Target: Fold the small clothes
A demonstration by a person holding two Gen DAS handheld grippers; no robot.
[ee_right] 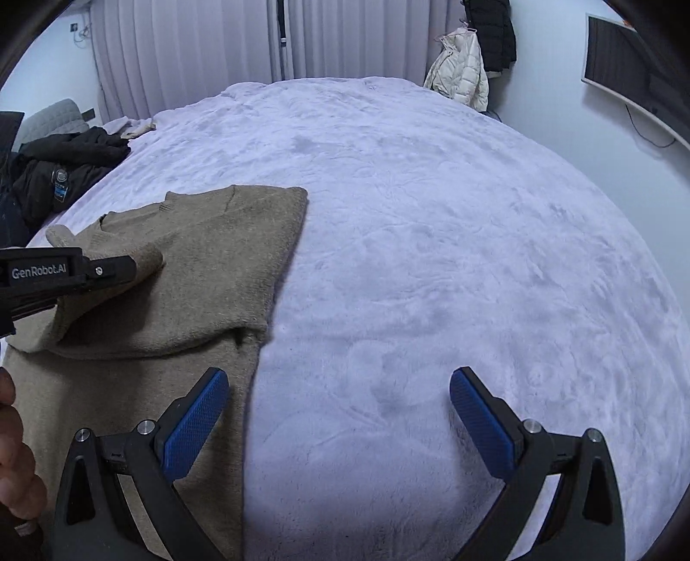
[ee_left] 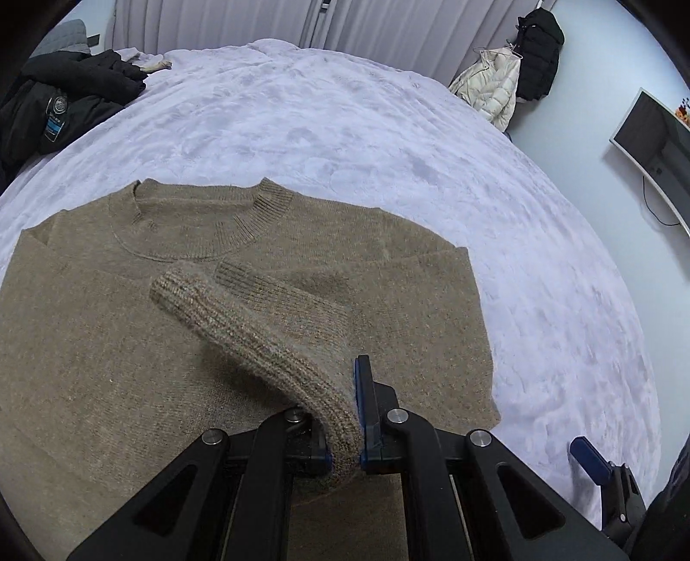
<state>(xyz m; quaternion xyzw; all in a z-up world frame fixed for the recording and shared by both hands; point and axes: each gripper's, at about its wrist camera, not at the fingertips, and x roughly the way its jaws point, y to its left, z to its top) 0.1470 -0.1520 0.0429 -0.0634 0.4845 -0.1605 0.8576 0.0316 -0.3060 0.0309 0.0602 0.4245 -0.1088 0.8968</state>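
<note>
The left gripper (ee_left: 360, 414) has its blue-padded black fingers pressed together on the ribbed cuff (ee_left: 258, 341) of a sleeve, the thick knit bunching into a rounded roll that arches up from the pads and out over the garment's chest. That sleeve belongs to a tan sweater (ee_left: 108, 345) of soft, slightly fuzzy wool, lying flat on its back with its ribbed round collar (ee_left: 254, 211) toward the far side; a second ribbed cuff (ee_left: 241, 276) rests flat on the chest just beside the lifted one. In the right wrist view the right gripper (ee_right: 338, 414) stands spread wide with nothing between its fingers, its blue pads (ee_right: 196, 427) stippled with a fine diamond grip; the left pad hangs over the sweater's straight side edge, the right one over bare bedding. Under it all spreads a pale lavender plush blanket (ee_left: 388, 142), its nap brushed into swirls and patches. A heap of black jackets (ee_left: 56, 108) sits at the far left corner of the bed, and a cream quilted puffer coat (ee_left: 491, 86) hangs with a black one (ee_left: 539, 52) by the pleated curtain (ee_left: 258, 21).
</note>
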